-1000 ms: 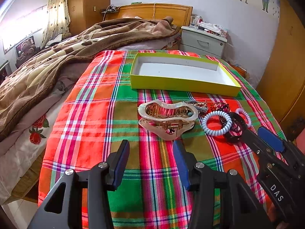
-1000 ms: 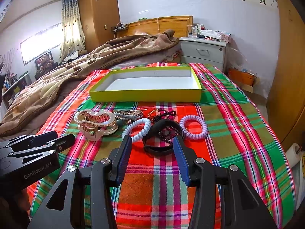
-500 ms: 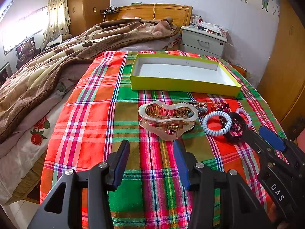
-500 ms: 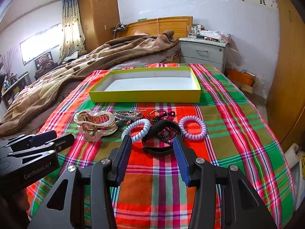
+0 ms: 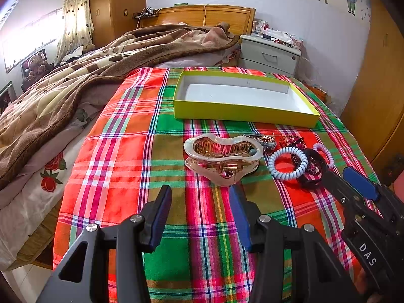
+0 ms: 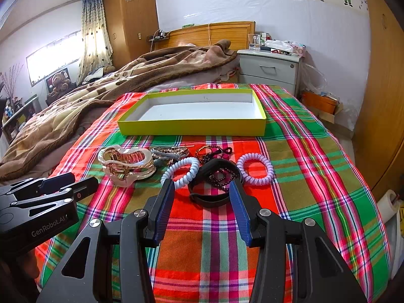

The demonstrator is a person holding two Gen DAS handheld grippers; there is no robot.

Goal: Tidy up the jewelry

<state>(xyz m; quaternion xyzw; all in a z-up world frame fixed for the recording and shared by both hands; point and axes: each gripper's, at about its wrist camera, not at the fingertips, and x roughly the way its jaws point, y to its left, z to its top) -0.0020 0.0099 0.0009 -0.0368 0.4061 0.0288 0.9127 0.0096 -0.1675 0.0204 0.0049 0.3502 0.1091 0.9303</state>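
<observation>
A row of jewelry lies on the plaid cloth point(image 6: 315, 151): a large pearly hair claw point(image 5: 223, 157) point(image 6: 126, 162), a pale blue coil tie point(image 5: 287, 162) point(image 6: 180, 169), a black band point(image 6: 214, 184) with dark beads inside, a lilac coil tie point(image 6: 255, 169), a silver clip point(image 6: 171, 151) and a beaded bracelet point(image 6: 212, 150). An empty yellow-green box point(image 5: 242, 112) point(image 6: 192, 126) sits behind them. My left gripper point(image 5: 200, 197) is open, just short of the hair claw. My right gripper point(image 6: 202, 189) is open, its fingertips flanking the black band's near edge.
A brown blanket point(image 5: 75, 75) covers the bed's left side. A grey nightstand point(image 6: 270, 69) stands behind the box, with a wooden wardrobe point(image 6: 383, 101) at the right. The cloth's left edge point(image 5: 73, 176) drops to a floral sheet.
Both grippers have crept slightly forward toward the jewelry. Nothing has been taken hold of.
</observation>
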